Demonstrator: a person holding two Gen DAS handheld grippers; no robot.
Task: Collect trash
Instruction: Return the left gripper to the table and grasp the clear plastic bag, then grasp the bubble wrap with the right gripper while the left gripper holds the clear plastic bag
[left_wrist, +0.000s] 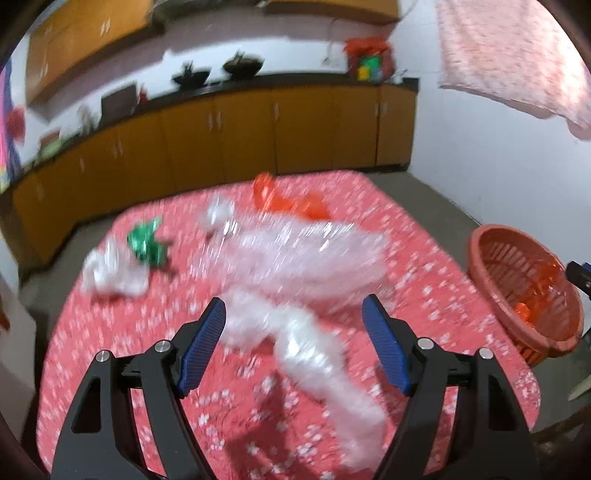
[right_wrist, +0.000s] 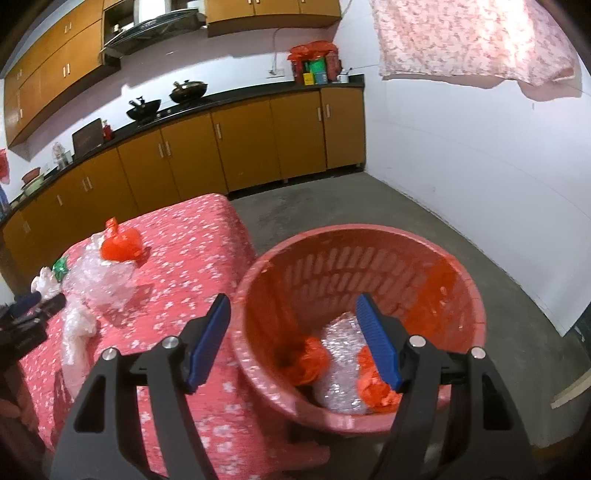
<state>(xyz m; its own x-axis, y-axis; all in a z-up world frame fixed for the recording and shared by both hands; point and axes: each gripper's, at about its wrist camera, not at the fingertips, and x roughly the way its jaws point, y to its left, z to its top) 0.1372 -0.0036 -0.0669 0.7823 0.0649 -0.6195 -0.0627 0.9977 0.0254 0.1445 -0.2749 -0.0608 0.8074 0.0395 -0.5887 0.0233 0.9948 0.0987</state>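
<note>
A kitchen: a row of orange-brown base cabinets (right_wrist: 240, 147) under a black counter (right_wrist: 229, 98) runs along the far wall, with matching wall cabinets (right_wrist: 51, 70) above and a range hood (right_wrist: 147, 29) over two dark woks (right_wrist: 166, 98). The right wall (right_wrist: 461, 155) is plain white, and a pink flowered cloth (right_wrist: 472, 40) hangs high against it. The floor (right_wrist: 332, 203) is bare grey concrete.

1. Orange cabinets (right_wrist: 240, 155) run along the far wall under a black counter (right_wrist: 229, 99).
2. Two black woks (right_wrist: 166, 98) sit on the counter.
3. A red bag (right_wrist: 314, 62) with boxes stands at the counter's right end.
4. A pink floral cloth (right_wrist: 472, 40) hangs on the white wall (right_wrist: 461, 166).
5. The floor (right_wrist: 332, 203) is grey concrete.
</note>
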